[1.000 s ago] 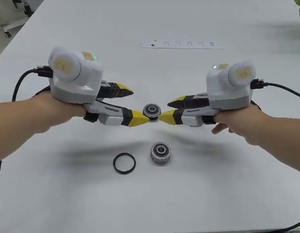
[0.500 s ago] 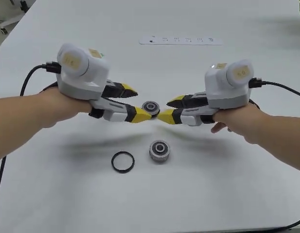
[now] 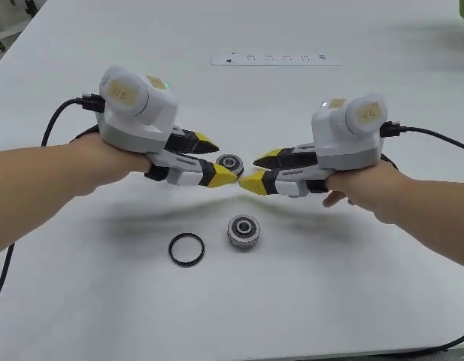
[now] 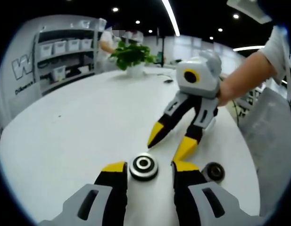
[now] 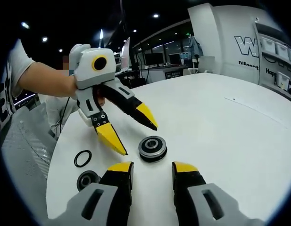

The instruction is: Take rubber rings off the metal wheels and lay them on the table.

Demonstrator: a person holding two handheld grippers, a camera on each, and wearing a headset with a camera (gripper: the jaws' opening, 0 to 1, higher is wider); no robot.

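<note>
One black rubber ring (image 3: 186, 249) lies on the white worktop (image 3: 307, 301) at lower centre, beside a bare-looking metal wheel (image 3: 244, 231). The second metal wheel (image 3: 230, 163), mid-frame, probably carries its ring. The left tool (image 3: 222, 161) and right tool (image 3: 250, 172) are spread, gripping nothing.

Bright, even overhead light washes the white table (image 3: 329, 301) in the head view, leaving only soft, diffuse shadows on it. Both gripper views bend strongly toward their edges; ceiling lights (image 4: 170, 16) glare as strips and spots, and the far background looks soft.
</note>
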